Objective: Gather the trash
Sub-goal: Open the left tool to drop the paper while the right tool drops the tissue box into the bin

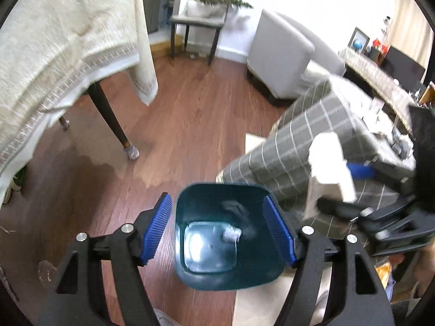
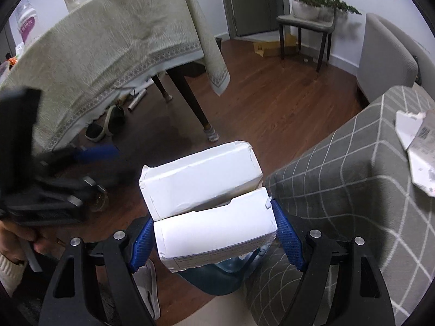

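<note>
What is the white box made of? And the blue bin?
The white box looks like thin matte cardboard: its edges are creased and torn. The blue bin looks like smooth plastic, since its bottom shines with reflected light.

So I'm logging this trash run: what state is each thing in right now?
Left gripper: open, empty, above the bin.
Right gripper: shut on the white box.
White box: crushed, flap open.
Trash bin: upright, open, scraps inside.
Torn paper: lying on the checked cover.

- Even indoor light is seen; glare is thrown off the bin's [image 1: 209, 247] bottom.
- Edges are bent by fisheye distortion.
- The opposite gripper is motion-blurred in both views.
</note>
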`<state>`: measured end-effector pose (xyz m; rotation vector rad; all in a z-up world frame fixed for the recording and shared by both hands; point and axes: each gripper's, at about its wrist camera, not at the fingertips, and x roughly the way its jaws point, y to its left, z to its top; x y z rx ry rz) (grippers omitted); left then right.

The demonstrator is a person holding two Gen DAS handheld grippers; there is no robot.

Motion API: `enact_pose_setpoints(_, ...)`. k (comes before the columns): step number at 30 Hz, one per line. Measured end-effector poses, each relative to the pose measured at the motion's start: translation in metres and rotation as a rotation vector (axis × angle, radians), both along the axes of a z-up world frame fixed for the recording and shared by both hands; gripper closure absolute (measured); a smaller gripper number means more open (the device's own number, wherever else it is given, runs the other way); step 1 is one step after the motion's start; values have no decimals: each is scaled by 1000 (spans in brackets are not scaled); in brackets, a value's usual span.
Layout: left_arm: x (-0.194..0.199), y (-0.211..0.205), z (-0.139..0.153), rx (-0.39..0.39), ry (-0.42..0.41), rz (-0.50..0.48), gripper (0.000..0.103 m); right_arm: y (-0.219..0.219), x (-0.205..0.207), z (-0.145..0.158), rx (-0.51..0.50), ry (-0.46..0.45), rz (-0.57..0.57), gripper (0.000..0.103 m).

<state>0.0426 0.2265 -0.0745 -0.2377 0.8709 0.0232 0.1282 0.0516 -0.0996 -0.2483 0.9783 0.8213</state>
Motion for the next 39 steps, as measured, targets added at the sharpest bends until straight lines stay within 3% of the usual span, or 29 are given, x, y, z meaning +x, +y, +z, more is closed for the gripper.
enact_pose_setpoints(9, -12, -2, 35, 6, -135, -19, 36, 15, -3, -37, -80, 44, 12, 24)
enact_pose_setpoints(21, -15, -16, 63, -21, -229, -72, 57, 38, -17, -89, -229, 89, 64, 23)
enact_pose_setpoints(27, -17, -21, 73, -38, -266, -79, 57, 34, -18, -113, -299, 115, 55, 19)
enact_pose_setpoints(30, -17, -23, 77, -41, -281, -79, 57, 32, -19, -117, -304, 119, 53, 12)
enact_pose_setpoints(39, -15, -32, 86, -10, -326, -83, 57, 19, -21, -91, -232, 88, 57, 12)
